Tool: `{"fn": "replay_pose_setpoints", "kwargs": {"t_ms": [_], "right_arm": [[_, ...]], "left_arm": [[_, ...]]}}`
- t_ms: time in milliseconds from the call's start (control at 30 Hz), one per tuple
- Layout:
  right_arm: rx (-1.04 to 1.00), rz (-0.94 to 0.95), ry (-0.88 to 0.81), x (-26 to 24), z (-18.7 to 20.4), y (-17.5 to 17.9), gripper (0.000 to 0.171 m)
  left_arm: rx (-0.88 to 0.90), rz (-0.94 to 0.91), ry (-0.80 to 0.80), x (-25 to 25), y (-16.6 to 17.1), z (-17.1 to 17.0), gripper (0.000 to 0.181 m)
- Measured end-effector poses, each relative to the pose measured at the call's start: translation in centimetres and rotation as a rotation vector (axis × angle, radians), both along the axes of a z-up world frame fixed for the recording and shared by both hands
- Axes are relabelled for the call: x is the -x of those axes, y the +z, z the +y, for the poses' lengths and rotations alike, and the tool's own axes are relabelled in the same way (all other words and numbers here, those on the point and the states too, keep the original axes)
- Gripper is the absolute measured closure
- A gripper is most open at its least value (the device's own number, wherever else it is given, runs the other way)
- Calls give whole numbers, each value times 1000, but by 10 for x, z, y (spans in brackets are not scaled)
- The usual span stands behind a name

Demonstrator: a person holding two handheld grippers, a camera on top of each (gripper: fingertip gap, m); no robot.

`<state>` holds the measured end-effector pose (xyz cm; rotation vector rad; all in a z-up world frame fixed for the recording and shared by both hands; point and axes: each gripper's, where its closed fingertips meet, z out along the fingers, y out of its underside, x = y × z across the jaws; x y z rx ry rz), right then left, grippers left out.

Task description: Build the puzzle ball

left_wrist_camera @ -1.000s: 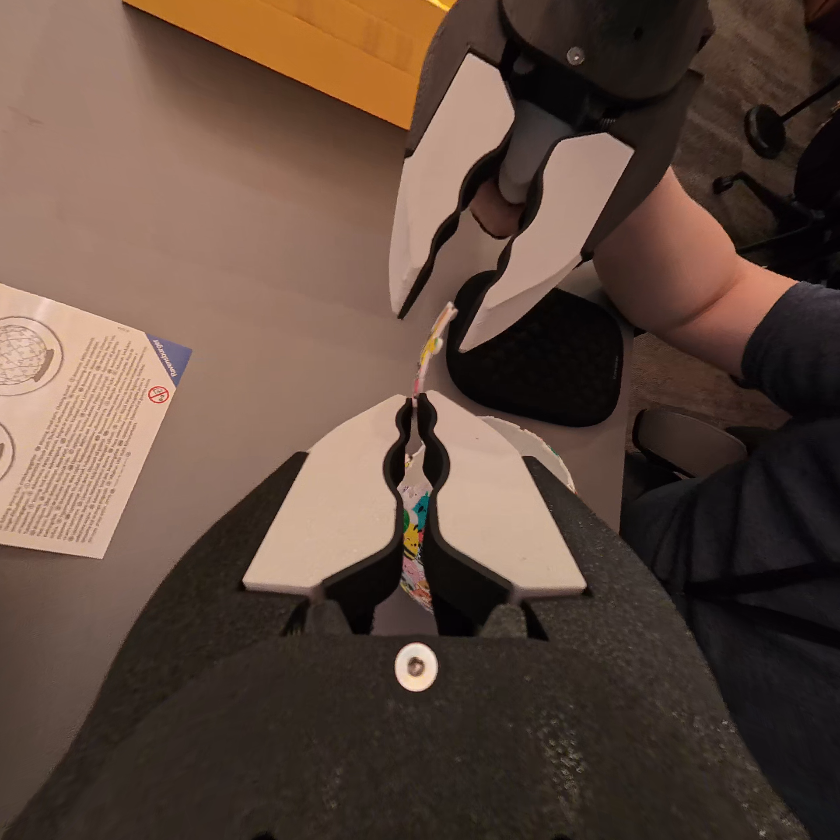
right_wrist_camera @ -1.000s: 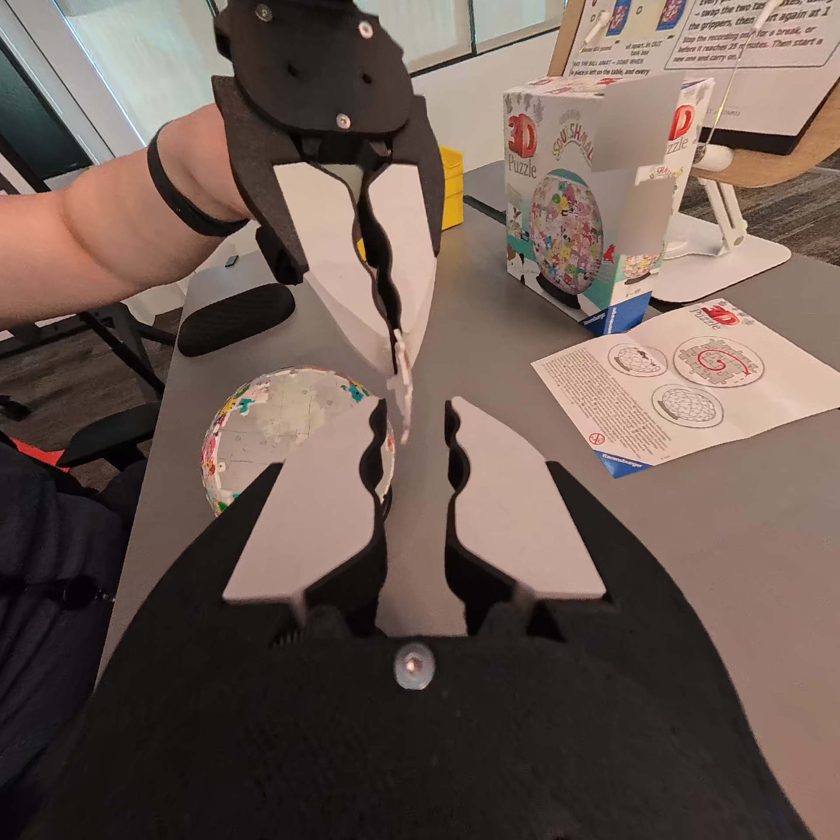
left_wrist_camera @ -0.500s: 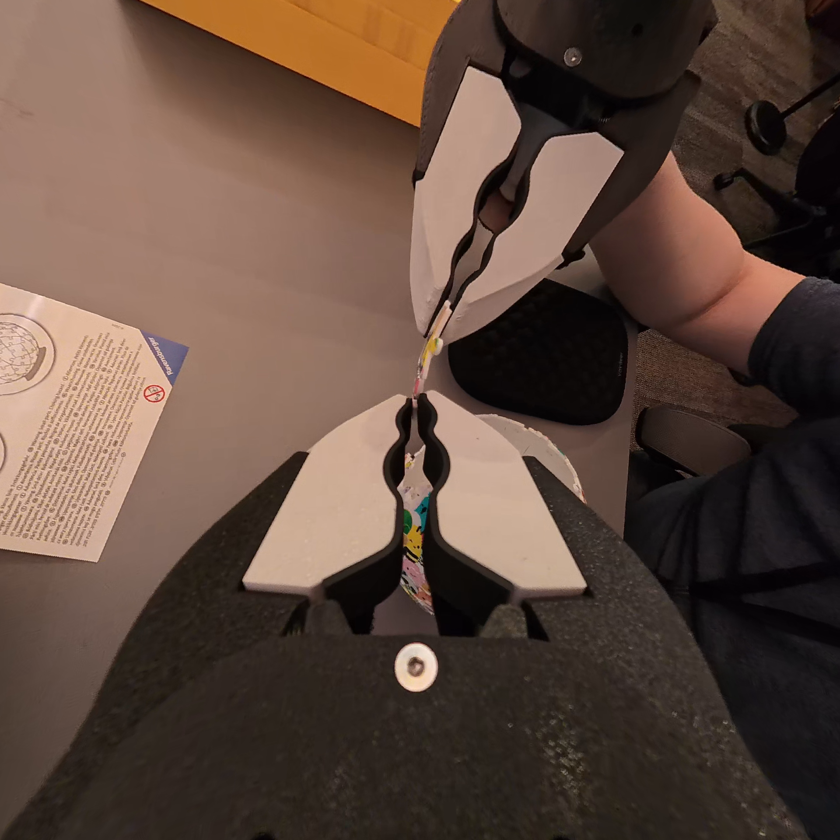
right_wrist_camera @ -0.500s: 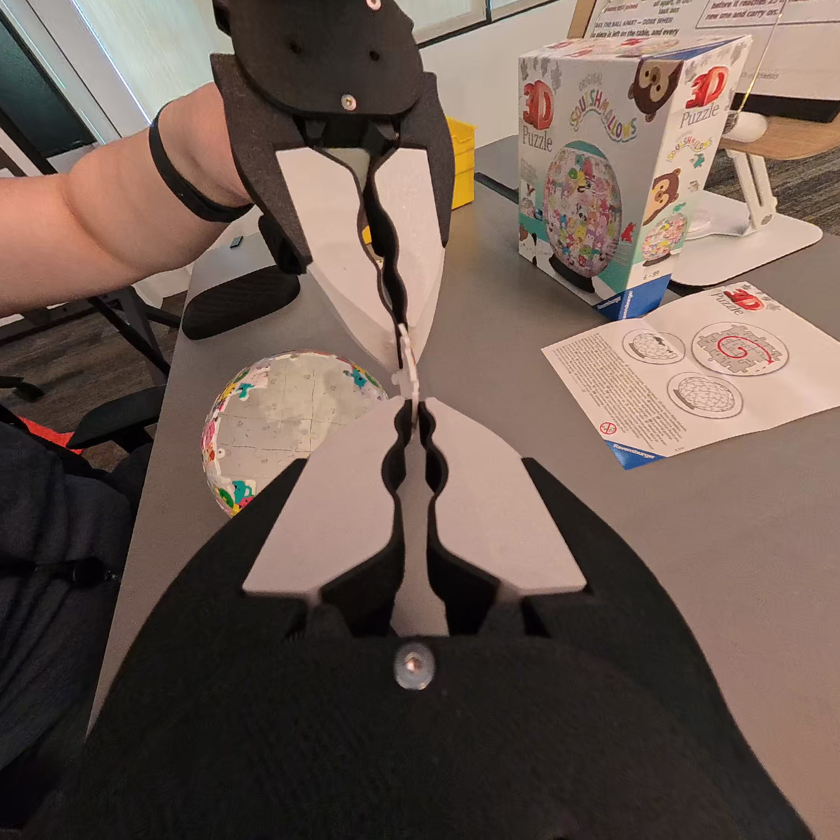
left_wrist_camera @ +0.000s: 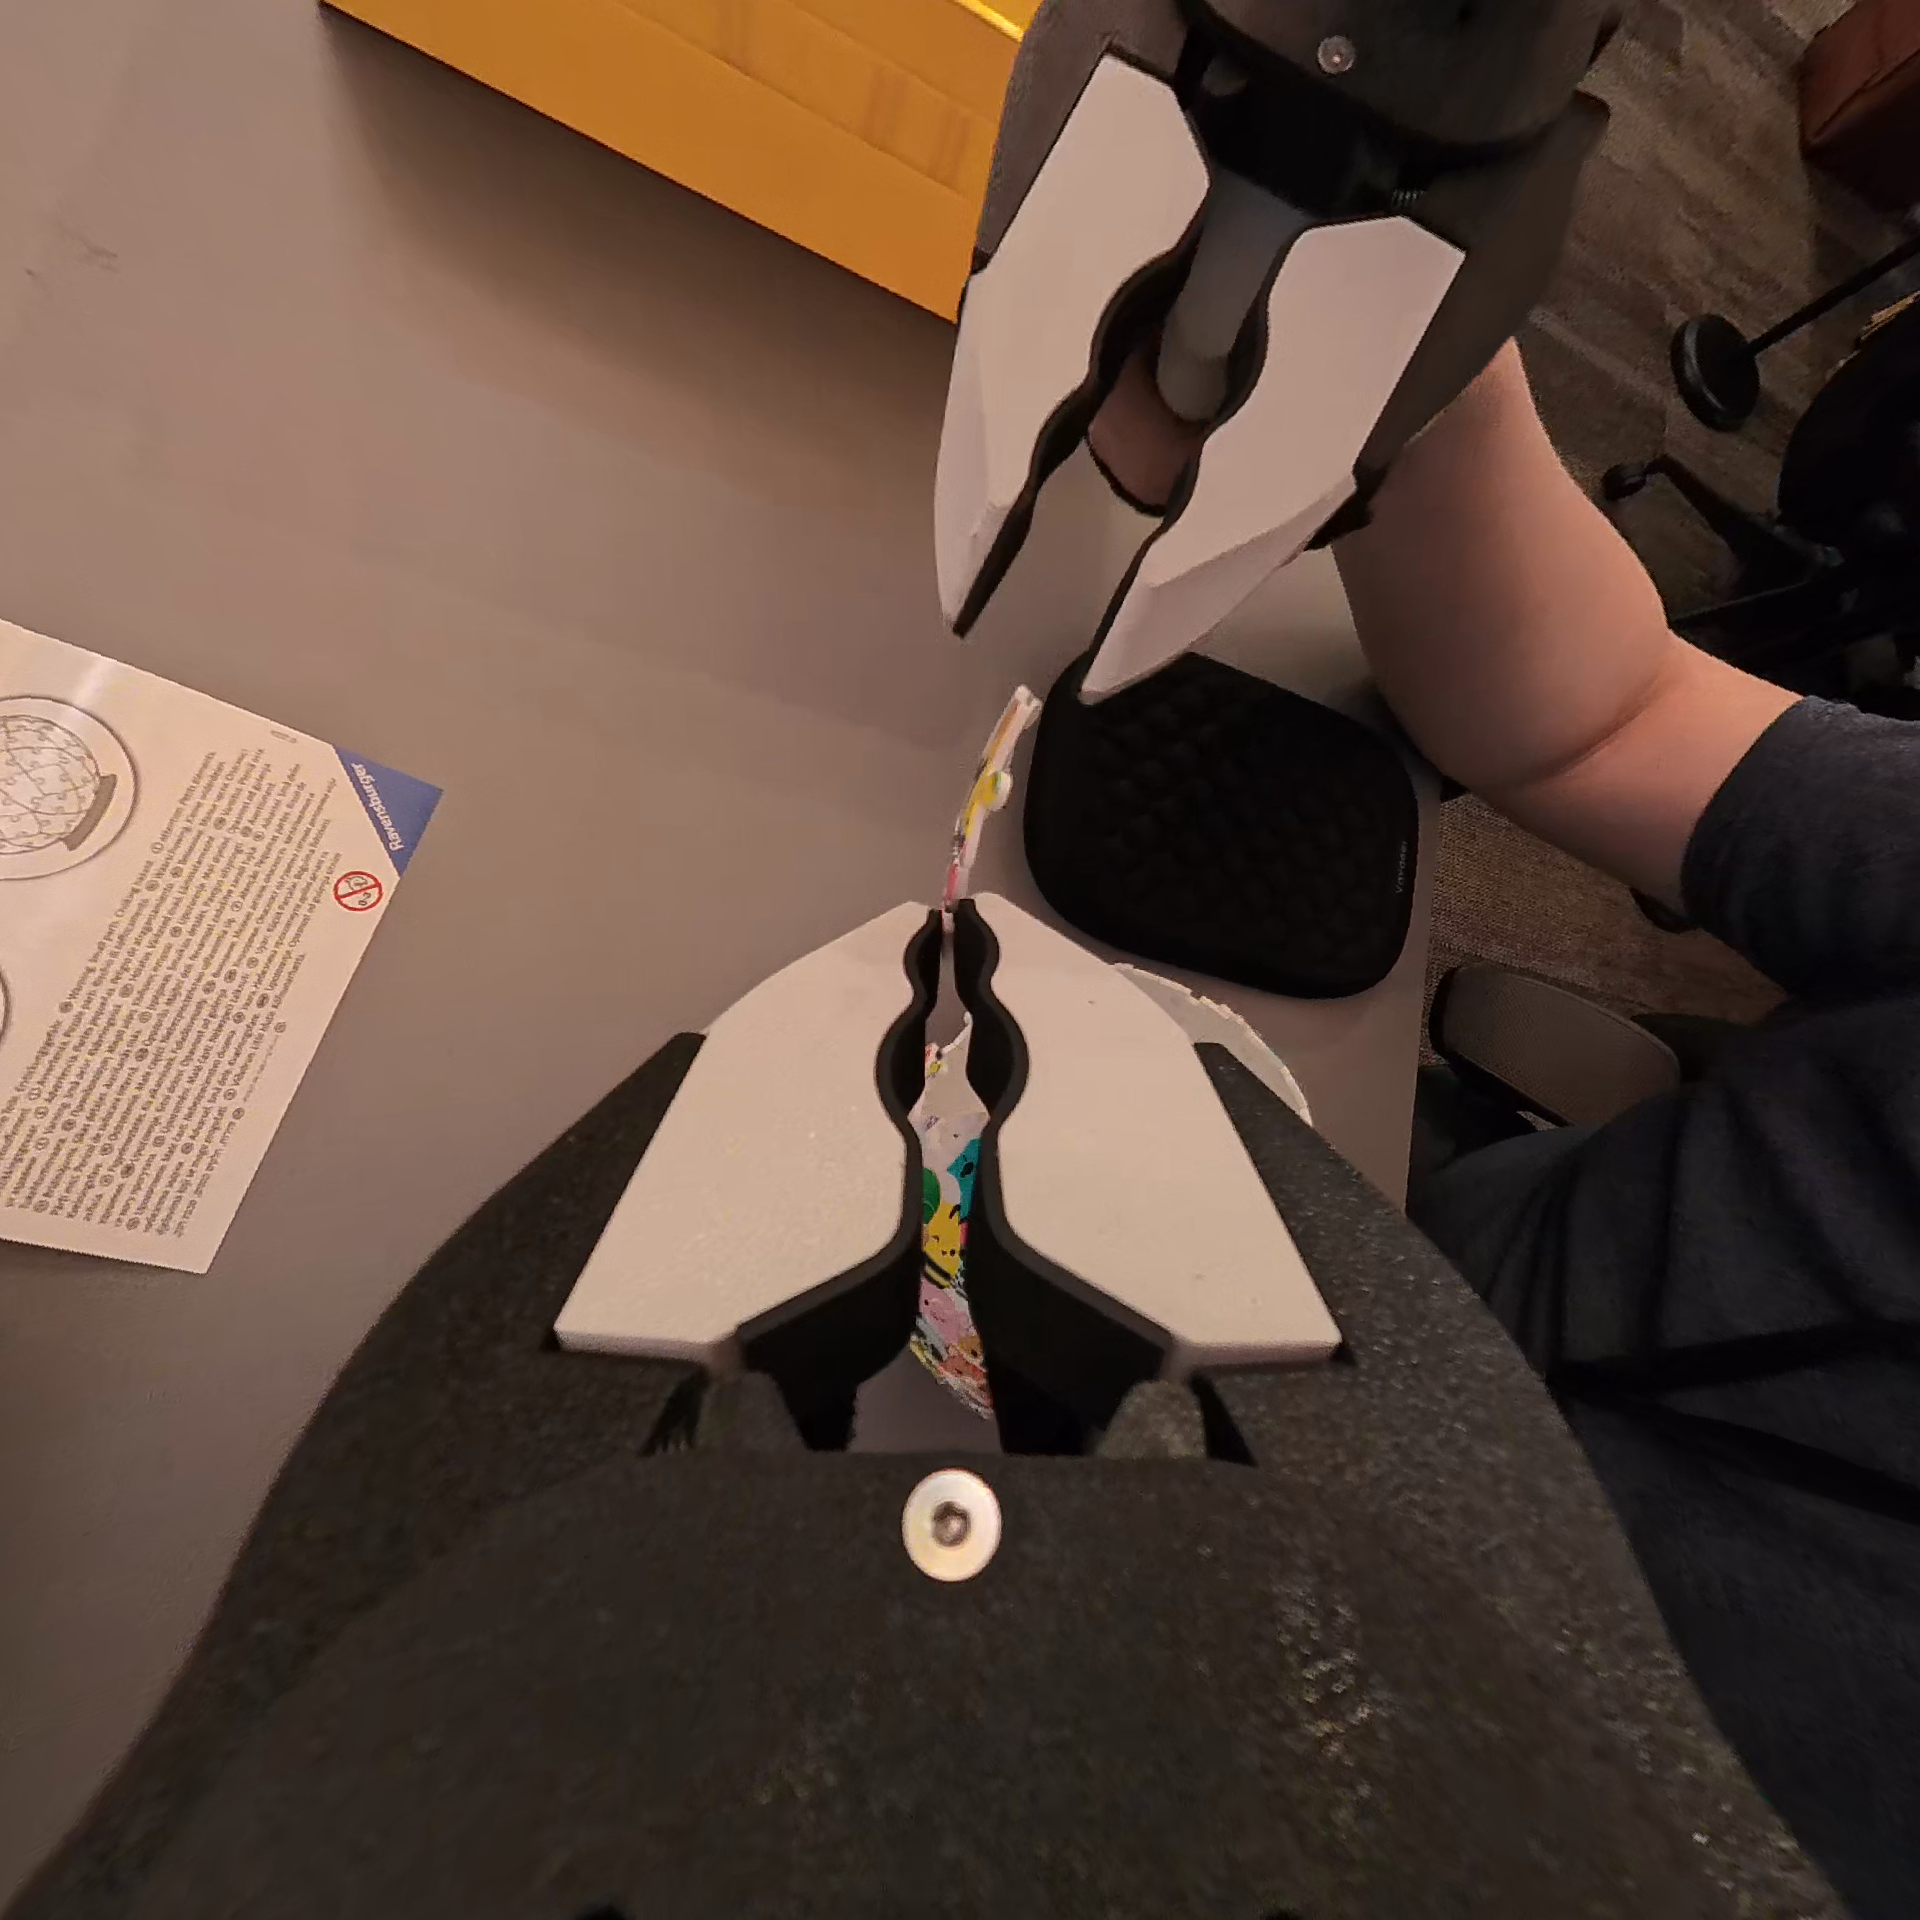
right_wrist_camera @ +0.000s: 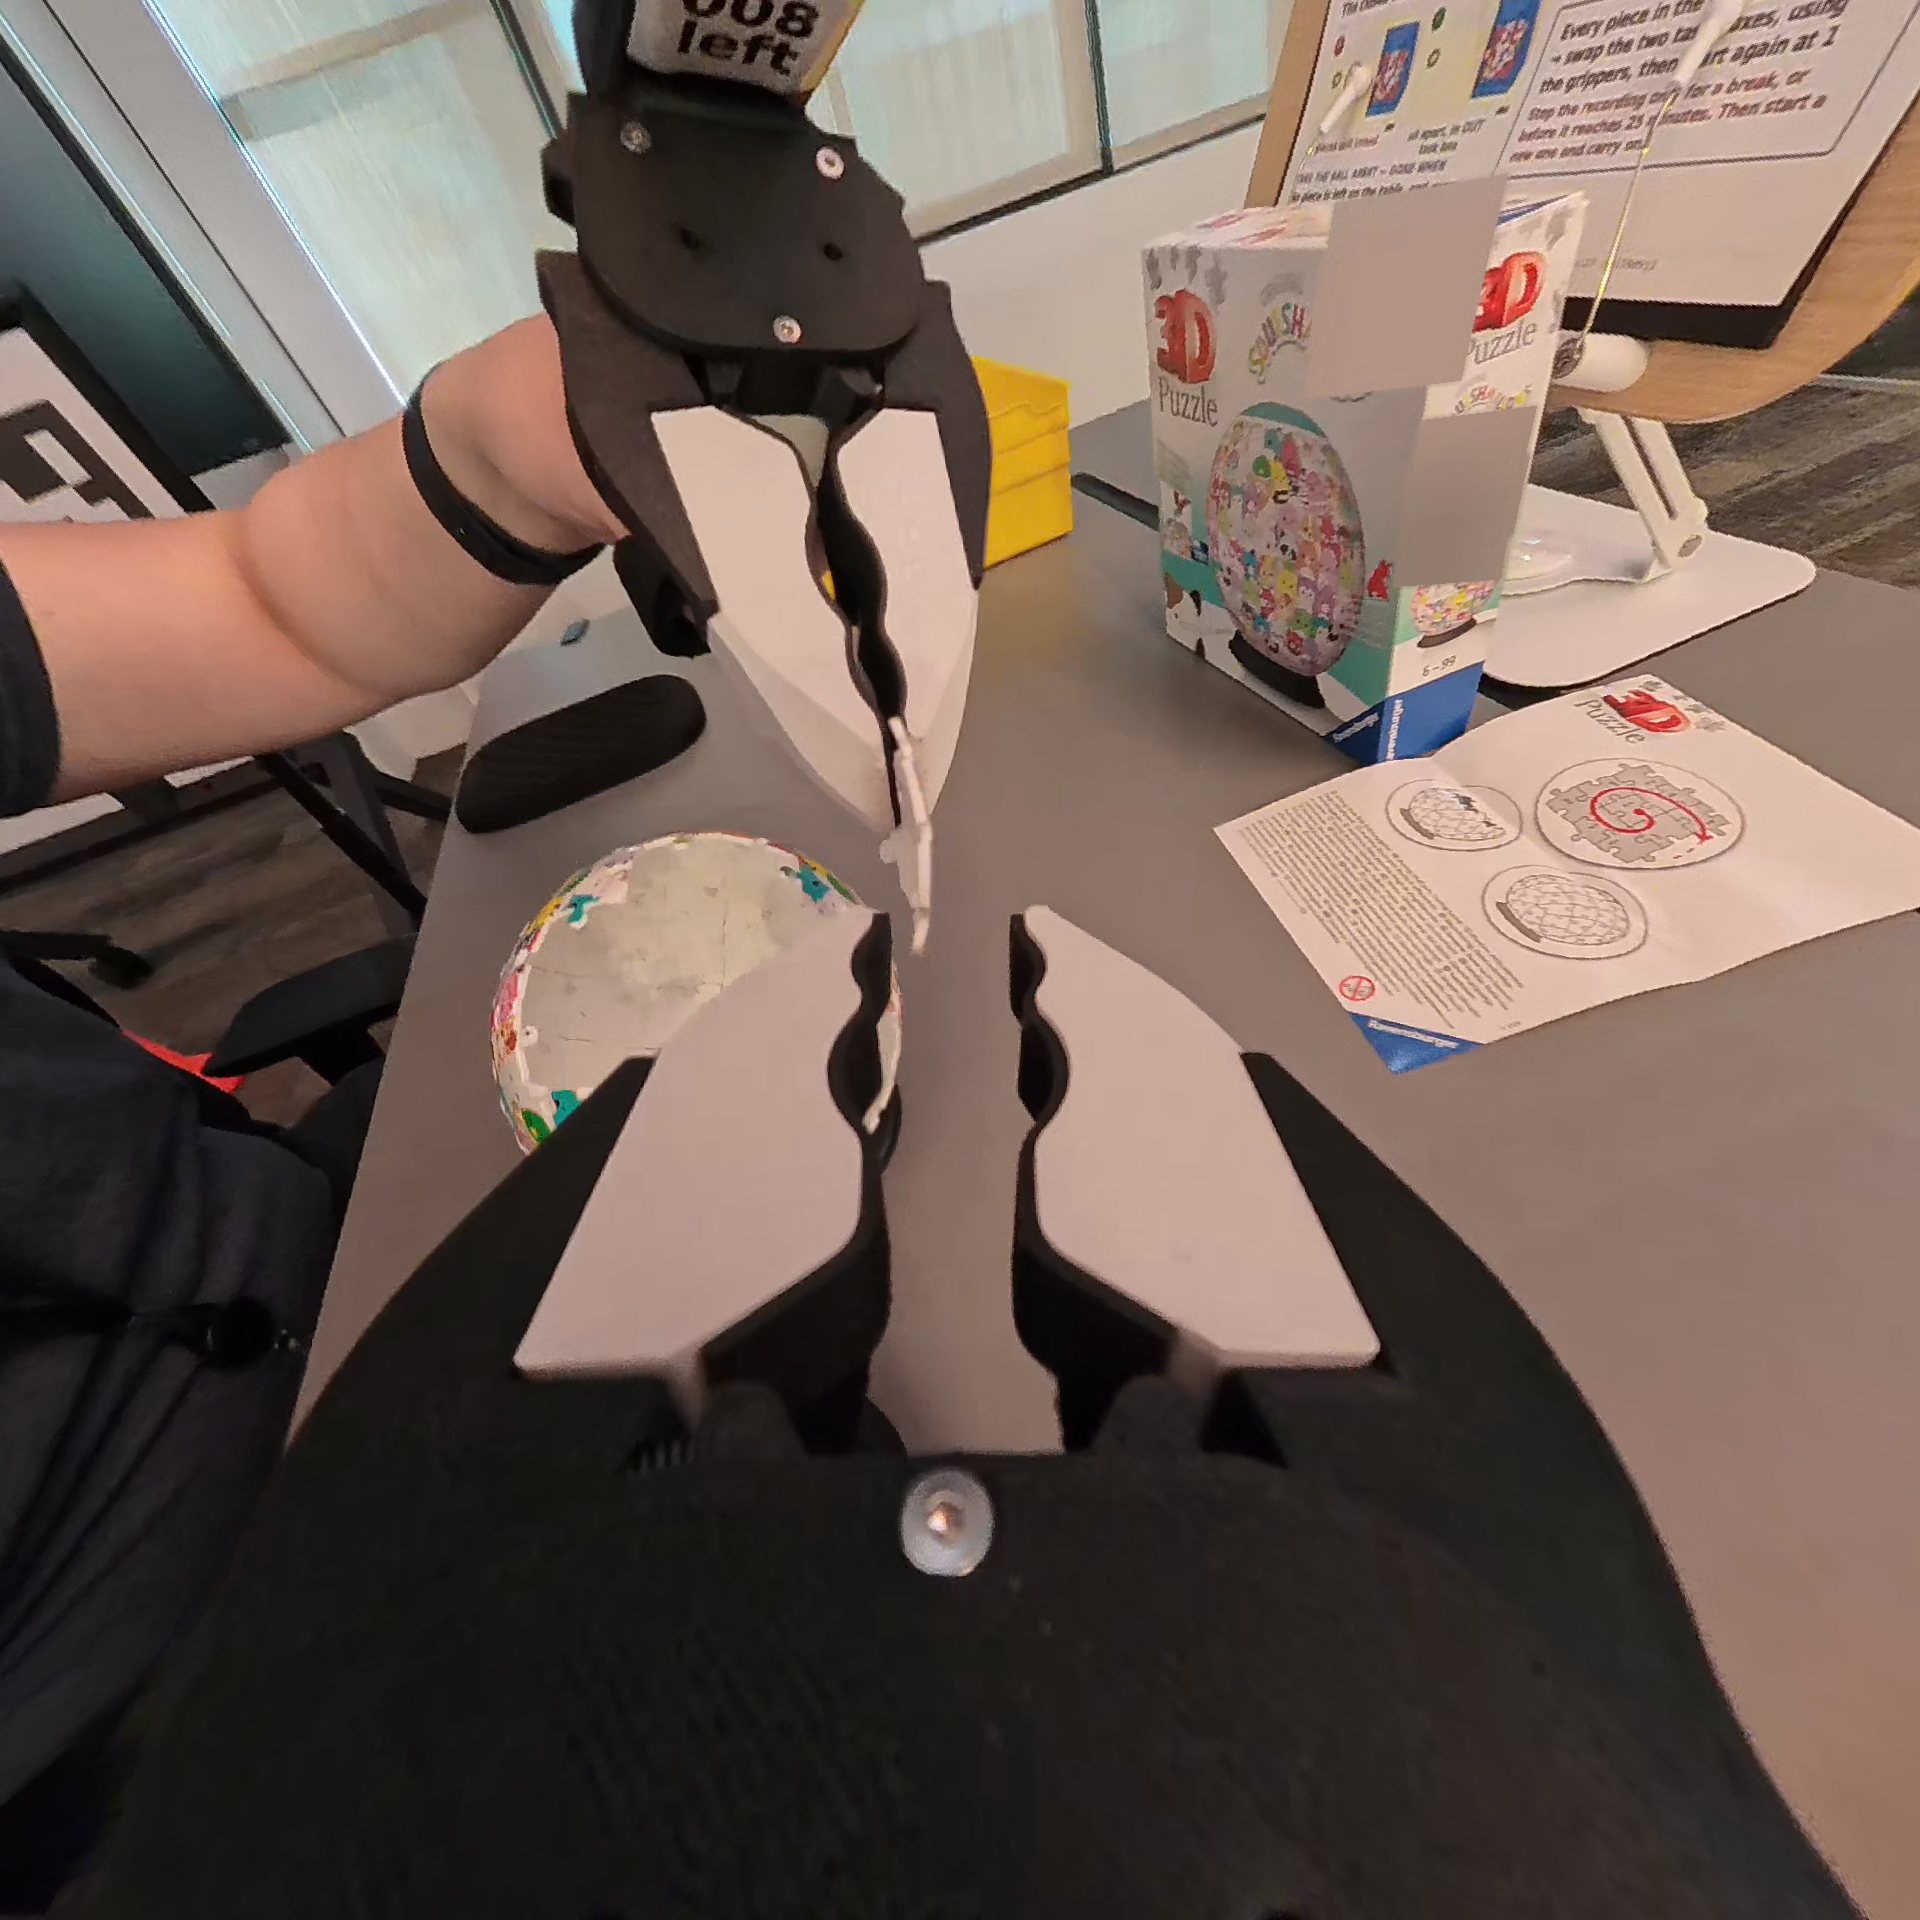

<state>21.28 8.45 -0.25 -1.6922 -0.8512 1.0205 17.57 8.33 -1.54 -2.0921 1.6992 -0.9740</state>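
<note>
Above the grey desk [right_wrist_camera: 1195,1143], near its left edge, a thin puzzle piece [right_wrist_camera: 914,831] is pinched at the very tips of the left gripper [right_wrist_camera: 899,821], whose fingers are closed narrowly on it. The piece is held edge-on, its long axis running in line with that gripper's fingers and pointing toward the right gripper [right_wrist_camera: 951,925]. The right gripper is seen spread, nothing gripped, its fingertips just short of the piece's free end, which sits closer to its left finger than to the middle of the gap. Seen from the left wrist, the piece [left_wrist_camera: 987,790] stands up between the two tools, with the right gripper [left_wrist_camera: 1023,649] parted just beyond it.

Below and to the left of the piece, a partly built puzzle ball [right_wrist_camera: 665,956] rests on the desk, its pale inner surface showing through an unfinished opening. An instruction sheet [right_wrist_camera: 1558,862] lies toward the right edge, and the puzzle box [right_wrist_camera: 1320,499] stands behind it.

A handover or re-grip appears likely; the piece would need to be centred between the open fingers.
</note>
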Motion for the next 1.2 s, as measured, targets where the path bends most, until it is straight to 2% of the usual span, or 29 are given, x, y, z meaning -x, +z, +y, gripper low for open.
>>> {"fn": "replay_pose_setpoints", "kwargs": {"t_ms": [867, 1200], "right_arm": [[-5, -10, 61, 8, -11, 1, 152], [-55, -51, 55, 11, -13, 2, 152]], "left_arm": [[-6, 37, -37, -4, -5, -14, 179], [-59, 115, -92, 1, -10, -17, 179]]}}
